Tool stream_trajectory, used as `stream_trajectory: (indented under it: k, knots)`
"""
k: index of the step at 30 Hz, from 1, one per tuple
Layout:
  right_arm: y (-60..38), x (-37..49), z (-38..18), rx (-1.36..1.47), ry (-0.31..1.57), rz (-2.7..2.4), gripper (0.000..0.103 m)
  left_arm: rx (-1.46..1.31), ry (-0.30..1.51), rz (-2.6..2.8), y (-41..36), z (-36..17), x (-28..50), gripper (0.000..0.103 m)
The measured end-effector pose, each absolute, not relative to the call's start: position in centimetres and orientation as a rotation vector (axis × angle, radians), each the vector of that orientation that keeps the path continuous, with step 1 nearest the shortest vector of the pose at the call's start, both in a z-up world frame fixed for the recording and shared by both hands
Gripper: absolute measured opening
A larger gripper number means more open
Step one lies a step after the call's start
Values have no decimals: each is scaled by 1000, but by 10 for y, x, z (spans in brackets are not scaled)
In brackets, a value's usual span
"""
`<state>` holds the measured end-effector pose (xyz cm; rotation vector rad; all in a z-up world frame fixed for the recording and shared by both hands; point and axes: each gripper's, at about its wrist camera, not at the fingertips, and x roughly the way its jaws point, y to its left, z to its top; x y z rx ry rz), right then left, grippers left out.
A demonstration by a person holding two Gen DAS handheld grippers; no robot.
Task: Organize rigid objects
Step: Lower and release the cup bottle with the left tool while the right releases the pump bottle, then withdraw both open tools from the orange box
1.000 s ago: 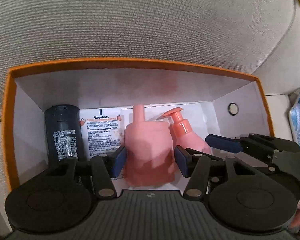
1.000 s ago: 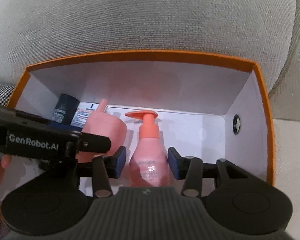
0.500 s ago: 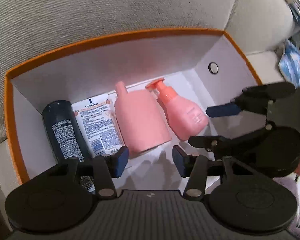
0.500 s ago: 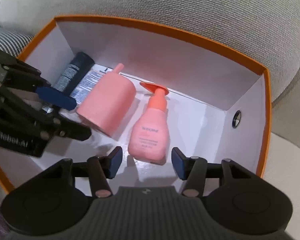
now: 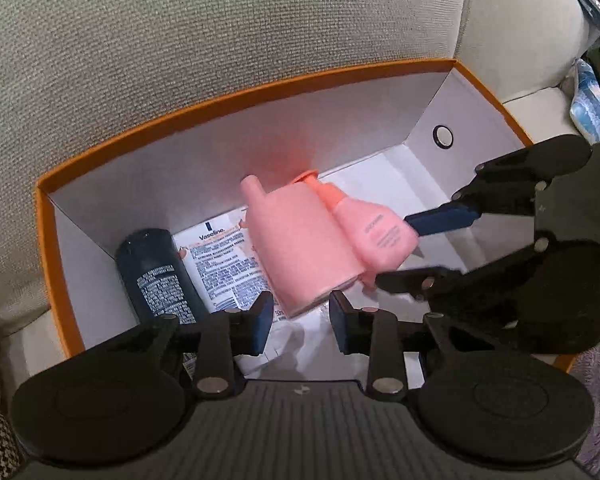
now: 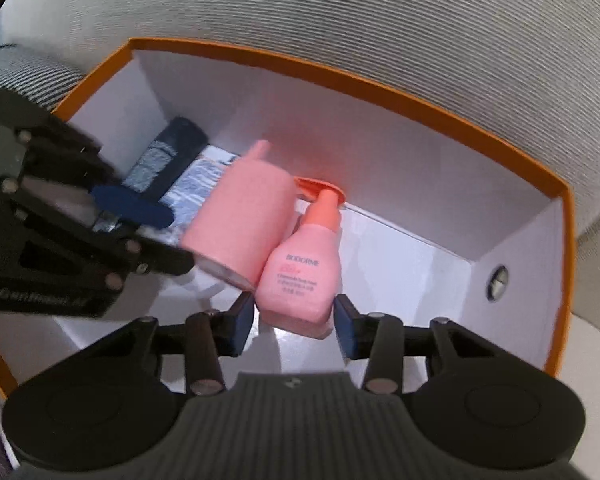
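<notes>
Both hand-held grippers have drawn back from the bottles they straddled a second ago. Left hand-held gripper (image 5: 298,318) hangs with its jaws spread and nothing between them, just short of the base of the pink flask (image 5: 300,246). Right hand-held gripper (image 6: 294,322) is likewise parted and empty, its pads flanking the bottom of the pink pump bottle (image 6: 302,272) without clear contact. Flask and pump bottle lie side by side, touching, on the white floor of the orange-rimmed box (image 5: 236,94). Beside them lie a Vaseline packet (image 5: 220,258) and a dark can (image 5: 158,274), near the left wall. Behind the box rises a beige sofa cushion (image 5: 180,28).
</notes>
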<state>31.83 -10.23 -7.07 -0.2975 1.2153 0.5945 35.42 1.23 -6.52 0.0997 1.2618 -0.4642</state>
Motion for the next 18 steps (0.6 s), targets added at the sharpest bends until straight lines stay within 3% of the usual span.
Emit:
stream_trajectory:
  k: [18]
  knots:
    - [-119,311,-50,-230,1206,529,46,44,1217,-471,15,-53,338,37]
